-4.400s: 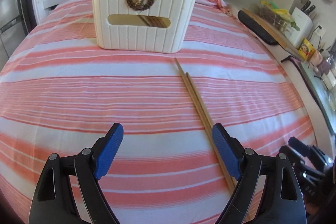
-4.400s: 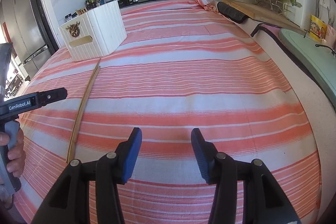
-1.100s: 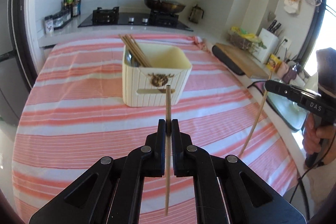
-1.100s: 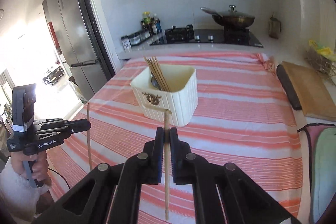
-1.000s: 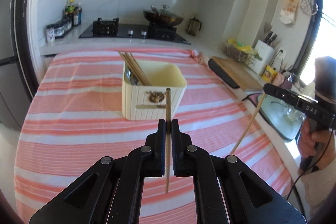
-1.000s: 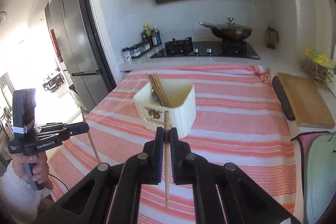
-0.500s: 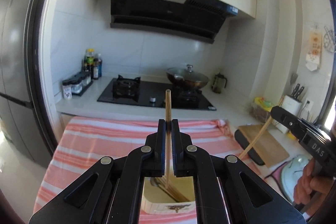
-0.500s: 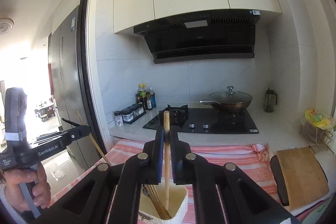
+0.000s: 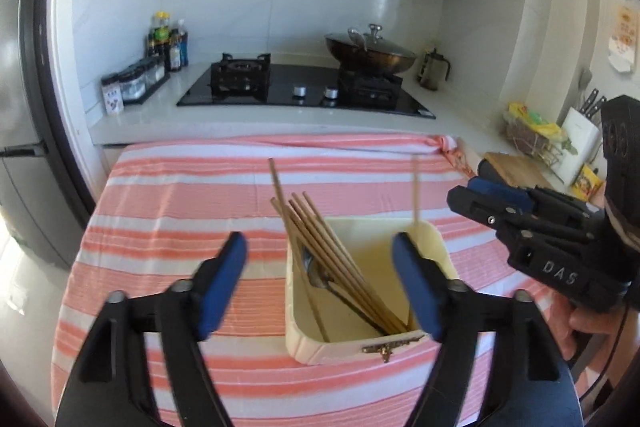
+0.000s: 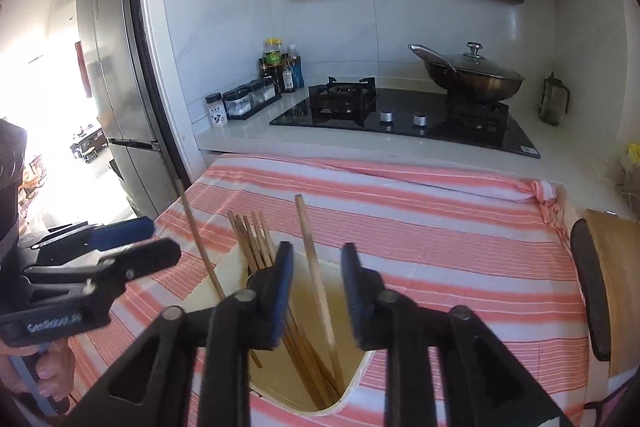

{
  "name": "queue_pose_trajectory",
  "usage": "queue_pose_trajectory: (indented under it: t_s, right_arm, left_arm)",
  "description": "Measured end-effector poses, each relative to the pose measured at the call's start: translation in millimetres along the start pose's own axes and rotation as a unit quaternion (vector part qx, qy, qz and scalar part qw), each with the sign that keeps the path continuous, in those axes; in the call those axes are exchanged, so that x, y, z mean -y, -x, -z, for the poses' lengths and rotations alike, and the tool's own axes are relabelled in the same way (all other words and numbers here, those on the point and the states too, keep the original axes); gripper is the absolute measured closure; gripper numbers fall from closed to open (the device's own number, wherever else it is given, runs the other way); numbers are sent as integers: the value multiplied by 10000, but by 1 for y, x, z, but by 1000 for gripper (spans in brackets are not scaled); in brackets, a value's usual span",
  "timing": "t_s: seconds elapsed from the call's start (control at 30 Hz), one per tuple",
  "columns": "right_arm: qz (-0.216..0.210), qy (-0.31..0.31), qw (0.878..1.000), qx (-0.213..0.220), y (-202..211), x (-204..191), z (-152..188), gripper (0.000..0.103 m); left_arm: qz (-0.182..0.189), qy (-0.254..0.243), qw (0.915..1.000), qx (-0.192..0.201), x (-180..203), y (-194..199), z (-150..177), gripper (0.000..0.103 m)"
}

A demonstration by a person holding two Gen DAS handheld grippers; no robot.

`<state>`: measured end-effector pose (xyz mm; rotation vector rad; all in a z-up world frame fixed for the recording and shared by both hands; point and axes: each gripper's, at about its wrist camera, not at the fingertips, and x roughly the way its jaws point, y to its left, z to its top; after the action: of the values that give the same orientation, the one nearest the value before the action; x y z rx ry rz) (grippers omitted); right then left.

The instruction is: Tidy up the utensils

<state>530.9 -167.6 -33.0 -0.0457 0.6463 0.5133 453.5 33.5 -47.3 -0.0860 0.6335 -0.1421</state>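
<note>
Both hand-held grippers are hanging over the cream holder on the striped surface, releasing chopsticks into it. The left hand-held gripper has just been opening wide, nothing between its pads. The right hand-held gripper has just been opening partway, its chopstick slipping loose between them. Next, I'd say, both are pulling clear and checking for stray utensils.

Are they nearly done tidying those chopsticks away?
Nearly. A bundle already stands in the box. The jaws of the left gripper and right gripper have just been opening, releasing two chopsticks into it. Left: seemingly nothing; no other utensil shows on the cloth.
</note>
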Motion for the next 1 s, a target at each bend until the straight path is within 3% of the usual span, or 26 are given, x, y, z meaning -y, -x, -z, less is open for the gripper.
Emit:
queue_pose_trajectory:
  t_s: [0.07, 0.2, 0.3, 0.4, 0.57, 0.67, 1.0]
  right_arm:
    - [-59, 2, 9998, 204, 24, -1, -4, 55]
    - [41, 68, 9987, 502, 84, -12, -5, 41]
    - [138, 22, 9975, 693, 133, -23, 14, 29]
    - [221, -199, 9969, 733, 173, -34, 46, 14]
    - [746, -347, 9948, 595, 219, -56, 101, 9]
    - [945, -351, 9932, 585, 238, -68, 124, 0]
    - [1194, -24, 9893, 841, 285, -107, 145, 0]
  left_arm:
    - [-137, -209, 9995, 204, 1, 22, 7, 6]
    - [-450, -317, 9980, 303, 8, 65, 29, 1]
    - [-241, 0, 9984, 504, 11, 104, 55, 0]
    - [-415, 12, 9983, 410, 29, 132, 80, 0]
    - [-834, -53, 9954, 471, 57, 169, 111, 0]
    - [-931, -154, 9941, 536, 69, 186, 122, 0]
    - [-1123, -188, 9910, 707, 83, 228, 139, 0]
